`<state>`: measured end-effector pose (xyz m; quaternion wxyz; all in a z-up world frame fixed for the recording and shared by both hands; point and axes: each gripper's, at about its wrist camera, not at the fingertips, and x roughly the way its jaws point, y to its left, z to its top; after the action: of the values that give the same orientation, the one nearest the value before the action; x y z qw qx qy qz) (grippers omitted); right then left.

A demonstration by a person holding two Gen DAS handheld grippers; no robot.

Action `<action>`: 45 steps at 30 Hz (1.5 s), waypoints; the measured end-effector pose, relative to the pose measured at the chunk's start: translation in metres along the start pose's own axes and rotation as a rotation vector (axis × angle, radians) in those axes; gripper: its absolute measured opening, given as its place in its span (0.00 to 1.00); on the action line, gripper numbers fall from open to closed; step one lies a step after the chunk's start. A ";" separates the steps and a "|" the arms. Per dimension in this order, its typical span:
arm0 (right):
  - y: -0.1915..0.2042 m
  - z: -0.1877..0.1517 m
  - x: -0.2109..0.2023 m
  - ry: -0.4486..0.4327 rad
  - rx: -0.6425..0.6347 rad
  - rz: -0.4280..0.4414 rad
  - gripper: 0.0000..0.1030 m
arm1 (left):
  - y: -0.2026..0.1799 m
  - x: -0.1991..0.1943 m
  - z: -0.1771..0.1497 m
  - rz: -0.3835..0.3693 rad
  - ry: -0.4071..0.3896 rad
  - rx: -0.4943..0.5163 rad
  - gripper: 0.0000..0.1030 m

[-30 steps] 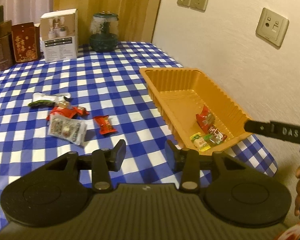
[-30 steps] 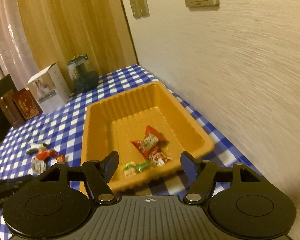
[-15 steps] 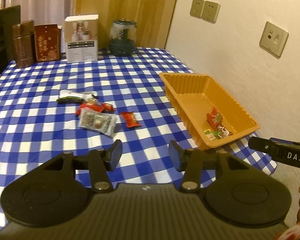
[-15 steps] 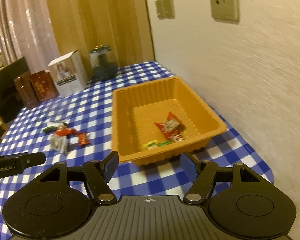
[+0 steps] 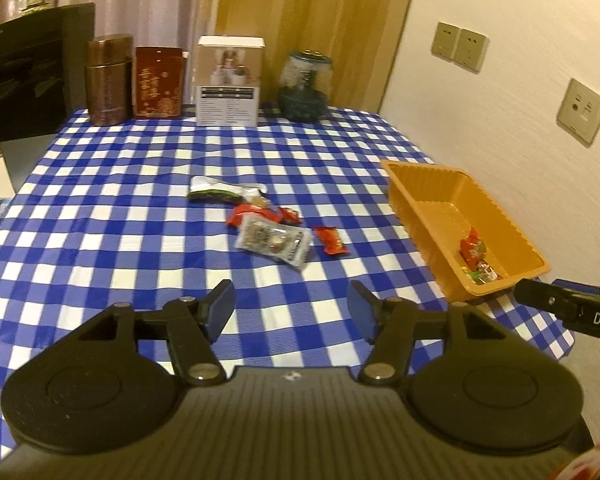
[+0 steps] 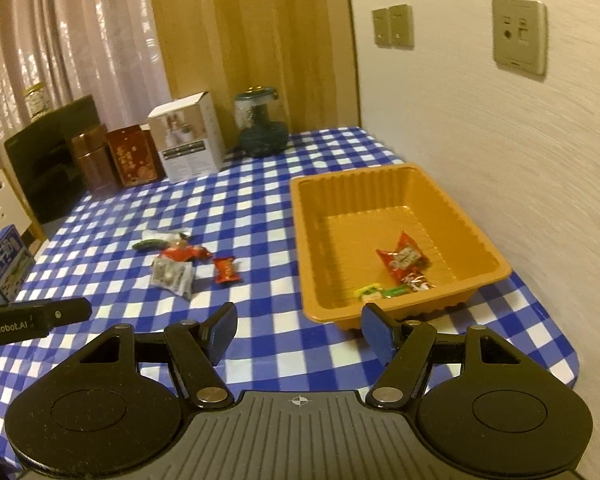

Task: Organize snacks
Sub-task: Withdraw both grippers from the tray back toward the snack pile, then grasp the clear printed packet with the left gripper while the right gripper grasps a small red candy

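Observation:
An orange plastic tray (image 5: 428,174) (image 6: 496,256) sits at the table's right edge by the wall, holding a red snack packet (image 6: 402,258) and small green and clear sweets (image 6: 380,291). Loose snacks lie mid-table: a clear packet (image 5: 274,240), a small red packet (image 5: 331,240), another red packet (image 5: 246,213), and a green-white packet (image 5: 216,192). My left gripper (image 5: 291,311) is open and empty above the near table. My right gripper (image 6: 299,330) is open and empty, just before the tray's near rim.
At the table's back stand a brown tin (image 5: 108,80), a red box (image 5: 158,82), a white box (image 5: 230,80) and a dark glass jar (image 5: 304,86). A black cabinet (image 5: 32,68) is at the far left. The wall runs along the right.
Both grippers have pulled back and up from the table, so the tray and snacks look farther away. Both stay open and empty.

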<state>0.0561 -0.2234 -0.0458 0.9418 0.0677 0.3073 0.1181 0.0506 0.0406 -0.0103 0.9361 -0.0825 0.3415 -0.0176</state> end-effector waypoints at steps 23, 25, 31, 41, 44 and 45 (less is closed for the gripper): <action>0.045 0.005 0.055 0.035 -0.062 0.107 0.66 | 0.034 0.026 0.007 0.062 0.036 -0.091 0.68; 0.049 0.008 0.067 0.044 -0.060 0.116 0.66 | 0.038 0.035 0.010 0.059 0.041 -0.108 0.68; 0.060 0.017 0.110 0.063 -0.073 0.130 0.66 | 0.045 0.068 0.017 0.062 0.062 -0.146 0.68; 0.065 0.025 0.182 0.092 -0.099 0.116 0.53 | 0.063 0.111 0.026 0.058 0.078 -0.208 0.68; 0.065 0.026 0.203 0.105 -0.108 0.115 0.50 | 0.067 0.119 0.028 0.057 0.079 -0.218 0.68; 0.066 0.027 0.210 0.108 -0.110 0.113 0.49 | 0.068 0.121 0.028 0.056 0.081 -0.225 0.69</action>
<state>0.2249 -0.1063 -0.1291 0.9179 0.0268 0.3466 0.1912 0.1598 0.1010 -0.0779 0.9066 -0.1765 0.3808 0.0439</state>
